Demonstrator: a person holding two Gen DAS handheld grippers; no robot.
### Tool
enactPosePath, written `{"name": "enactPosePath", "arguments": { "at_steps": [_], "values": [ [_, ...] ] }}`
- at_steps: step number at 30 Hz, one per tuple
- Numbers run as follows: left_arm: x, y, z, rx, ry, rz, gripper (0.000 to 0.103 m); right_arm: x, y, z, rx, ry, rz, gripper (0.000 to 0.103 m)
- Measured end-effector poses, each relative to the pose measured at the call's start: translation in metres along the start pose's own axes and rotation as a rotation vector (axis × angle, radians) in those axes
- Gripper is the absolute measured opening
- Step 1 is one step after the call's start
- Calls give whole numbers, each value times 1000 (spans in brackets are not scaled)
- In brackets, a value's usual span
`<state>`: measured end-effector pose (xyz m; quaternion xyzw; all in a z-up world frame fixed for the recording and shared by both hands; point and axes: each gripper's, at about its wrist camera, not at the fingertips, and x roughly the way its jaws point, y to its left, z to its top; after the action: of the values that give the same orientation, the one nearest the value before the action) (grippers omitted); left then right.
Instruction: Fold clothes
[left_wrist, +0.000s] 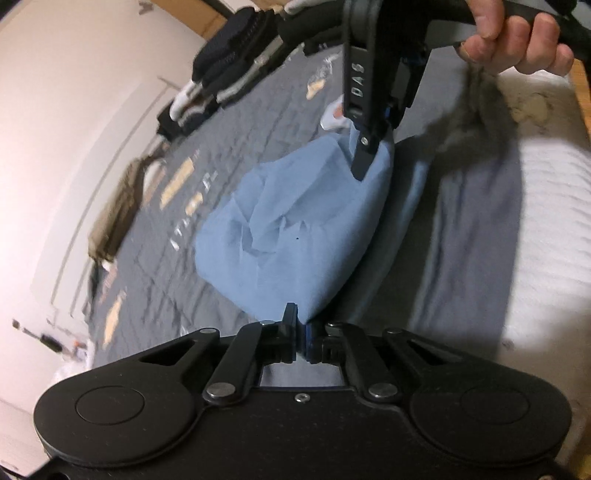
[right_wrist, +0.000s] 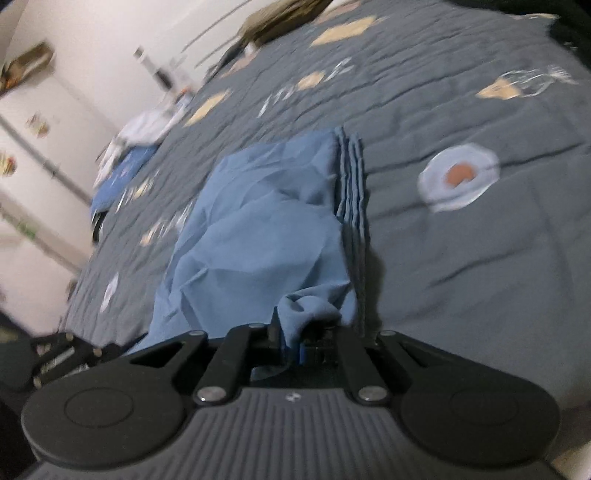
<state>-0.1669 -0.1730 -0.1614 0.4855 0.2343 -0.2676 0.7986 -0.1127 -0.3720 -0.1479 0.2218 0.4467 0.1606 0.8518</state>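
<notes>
Left gripper (left_wrist: 301, 332) and right gripper (right_wrist: 295, 332) each clench the blue garment (left_wrist: 291, 225), lifting it above the bed (right_wrist: 461, 258).

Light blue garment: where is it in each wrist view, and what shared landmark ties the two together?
Left wrist: the light blue garment fills the centre, pinched at its near corner by the left gripper and at its far corner by the right gripper.
Right wrist: it lies centre-left, its near edge bunched in the right gripper.
Shared landmark: the grey patterned quilt beneath it.
</notes>
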Motion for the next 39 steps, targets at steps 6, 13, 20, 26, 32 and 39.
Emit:
{"name": "enactPosePath", "arguments": {
  "at_steps": [6, 13, 20, 26, 32, 39],
  "values": [
    [-8, -13, -8, -56, 84, -100, 23, 6, 2, -6, -63, 90, -16, 13],
    [-39, 38, -24, -365, 2, -263, 49, -45, -10, 7, -79, 25, -34, 36],
    [-19, 96, -19, -733, -99, -378, 49, -53, -11, 18, -49, -107, 47, 41],
    [15, 111, -8, -864, -126, -413, 49, -18, 5, 19, -102, -35, 42, 41],
    [37, 136, -11, -956, -149, -434, 49, -14, 7, 41, -130, -46, 26, 42],
    [67, 160, -8, -1007, -189, -438, 49, 2, -8, 89, -133, -90, 4, 46]
  ]
}}
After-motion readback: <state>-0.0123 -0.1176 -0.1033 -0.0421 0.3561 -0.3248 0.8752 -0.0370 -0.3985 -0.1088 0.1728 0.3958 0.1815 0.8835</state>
